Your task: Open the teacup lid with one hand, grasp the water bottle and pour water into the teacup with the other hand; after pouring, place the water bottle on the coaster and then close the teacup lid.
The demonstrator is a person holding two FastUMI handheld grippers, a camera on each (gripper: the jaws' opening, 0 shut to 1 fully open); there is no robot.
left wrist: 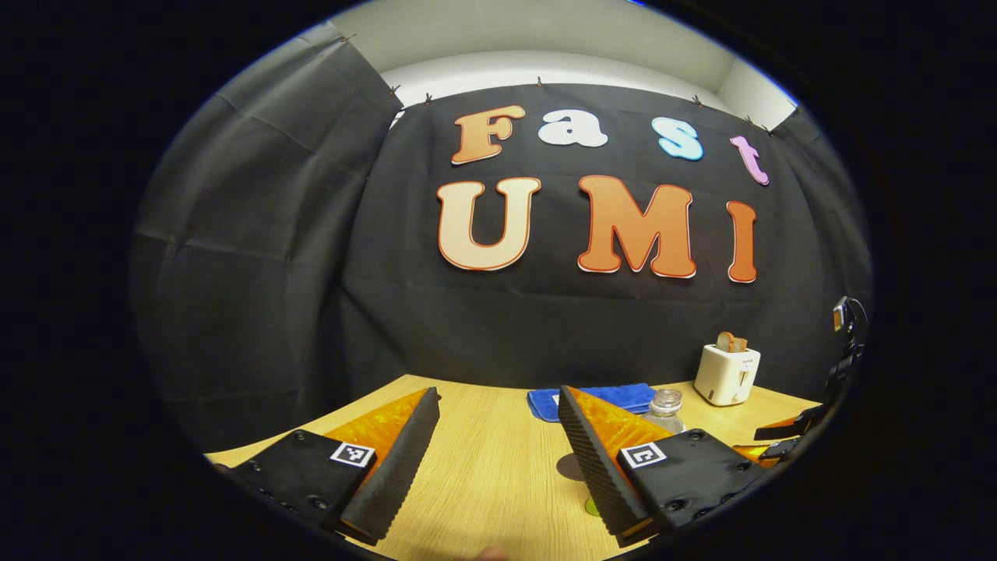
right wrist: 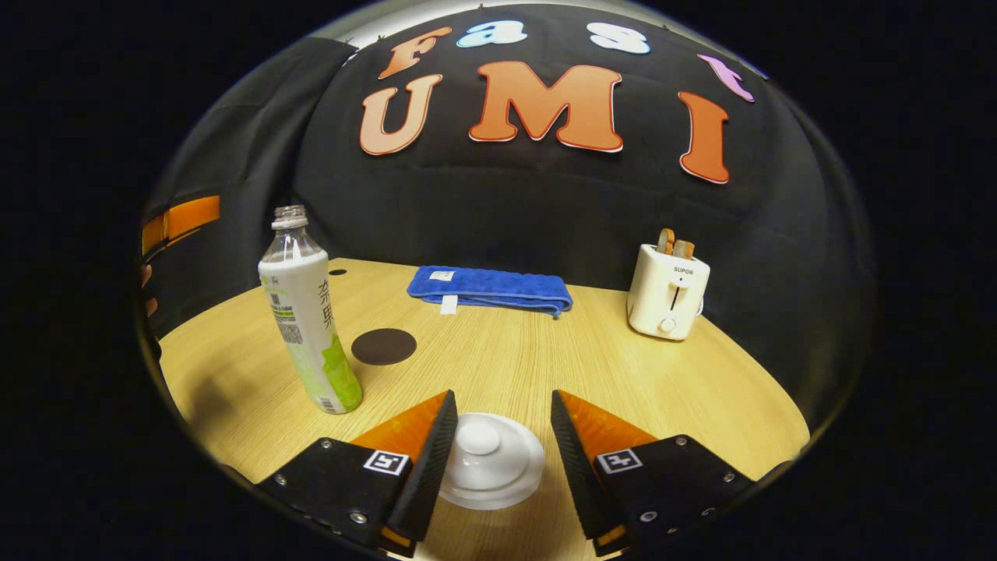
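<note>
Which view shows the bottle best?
The right gripper view: the bottle stands upright on the table, uncapped, seen from neck to base, left of the coaster. In the left gripper view only its clear top peeks over the right finger.

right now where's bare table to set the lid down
Free: the wood between the towel, toaster and the right gripper. Crowded: the left side, where bottle and coaster sit close, and between the open fingers, over the teacup lid.
</note>
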